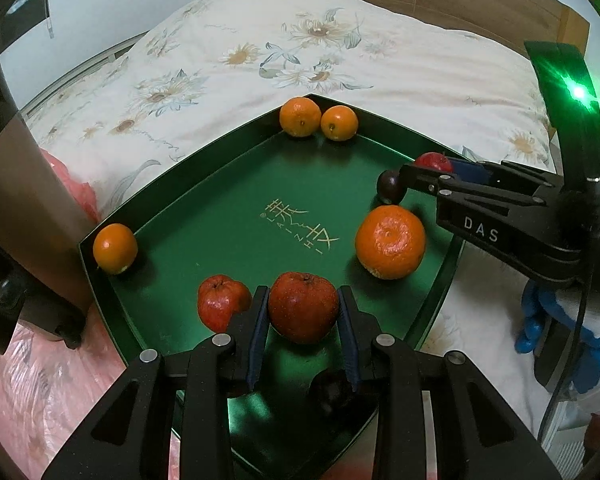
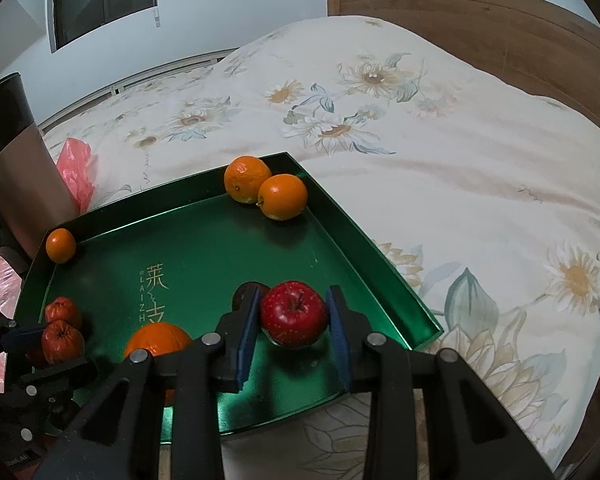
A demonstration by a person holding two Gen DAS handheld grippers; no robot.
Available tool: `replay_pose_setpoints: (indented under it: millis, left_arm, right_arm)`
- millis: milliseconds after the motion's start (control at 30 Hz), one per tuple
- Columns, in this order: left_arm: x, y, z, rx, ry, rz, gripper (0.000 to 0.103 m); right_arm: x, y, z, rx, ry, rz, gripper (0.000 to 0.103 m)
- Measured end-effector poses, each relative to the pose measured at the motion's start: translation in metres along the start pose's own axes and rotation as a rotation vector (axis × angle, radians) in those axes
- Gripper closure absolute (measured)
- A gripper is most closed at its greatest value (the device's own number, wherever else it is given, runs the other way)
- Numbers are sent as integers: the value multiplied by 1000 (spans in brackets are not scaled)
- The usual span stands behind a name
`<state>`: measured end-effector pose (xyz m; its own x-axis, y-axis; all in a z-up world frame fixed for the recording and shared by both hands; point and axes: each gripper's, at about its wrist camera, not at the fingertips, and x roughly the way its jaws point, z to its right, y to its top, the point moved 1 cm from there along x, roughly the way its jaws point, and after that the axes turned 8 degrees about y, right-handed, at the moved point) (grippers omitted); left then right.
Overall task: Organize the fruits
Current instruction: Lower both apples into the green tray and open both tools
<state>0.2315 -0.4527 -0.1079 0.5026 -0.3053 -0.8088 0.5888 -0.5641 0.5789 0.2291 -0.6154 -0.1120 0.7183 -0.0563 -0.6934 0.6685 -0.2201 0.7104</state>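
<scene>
While the left gripper (image 1: 303, 308) grasps a dull red apple (image 1: 302, 306) near the green tray's (image 1: 236, 184) near corner, the right gripper (image 2: 293, 318) straddles a bright red apple (image 2: 293, 314) by the right edge, seemingly not quite touching it. Two oranges (image 1: 318, 118) fill the far corner, one orange (image 1: 115, 248) the left corner.
</scene>
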Motion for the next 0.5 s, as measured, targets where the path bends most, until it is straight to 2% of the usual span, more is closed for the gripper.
replay_pose_setpoints:
  millis: [233, 267, 300, 333, 400, 500]
  left_arm:
    - [-1, -1, 0, 0, 14, 1, 74]
    - [0, -1, 0, -1, 17, 0, 74]
    - [-1, -1, -1, -2, 19, 0, 69]
    - [-2, -2, -1, -4, 16, 2, 63]
    - [-6, -2, -3, -12, 20, 10, 58]
    - [-10, -2, -7, -18, 23, 12, 57]
  right_arm:
    - [-1, 0, -2, -6, -3, -2, 69]
    - [-2, 0, -3, -7, -3, -2, 61]
    - [-3, 0, -4, -8, -5, 1, 42]
    - [-4, 1, -5, -9, -6, 4, 34]
    - [-6, 2, -7, -14, -8, 8, 34]
    - [-9, 3, -10, -15, -9, 8, 33]
